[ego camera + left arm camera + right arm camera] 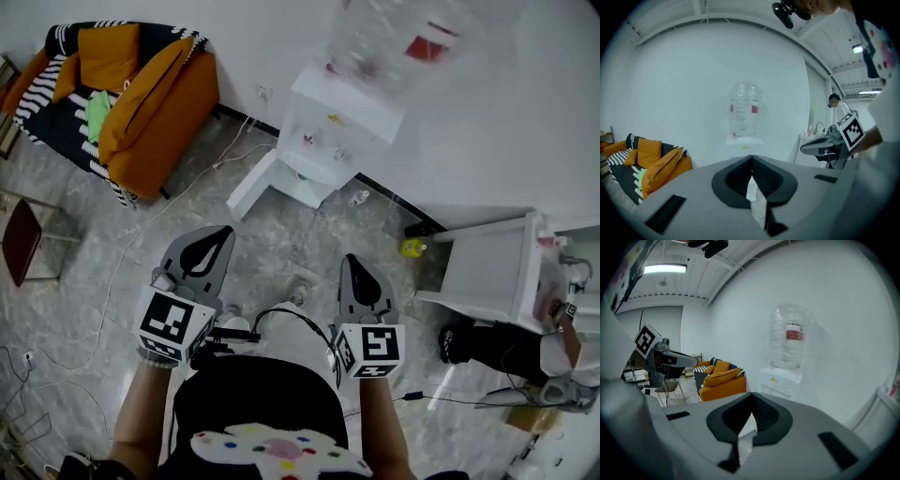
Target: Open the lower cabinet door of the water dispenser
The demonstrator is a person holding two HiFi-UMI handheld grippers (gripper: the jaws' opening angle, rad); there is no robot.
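The water dispenser (330, 127) stands at the floor's edge against the white wall, well ahead of you. The bottle (389, 37) on top of it bears a red label (429, 45), its print too blurred to read. Your left gripper (222, 232) and right gripper (350, 259) are both clenched, jaws together, grasping and touching nothing.

The floor (281, 234) is of grey marbled tiles. The wall (487, 112) is plain white, with a black skirting (380, 190) at its foot. An orange sofa (178, 108) with a black-and-white striped cover stands near the wall, and an orange cushion (108, 52) lies on it. Beside it stands a small brown table (21, 239). A long ceiling lamp (665, 269) is lit.
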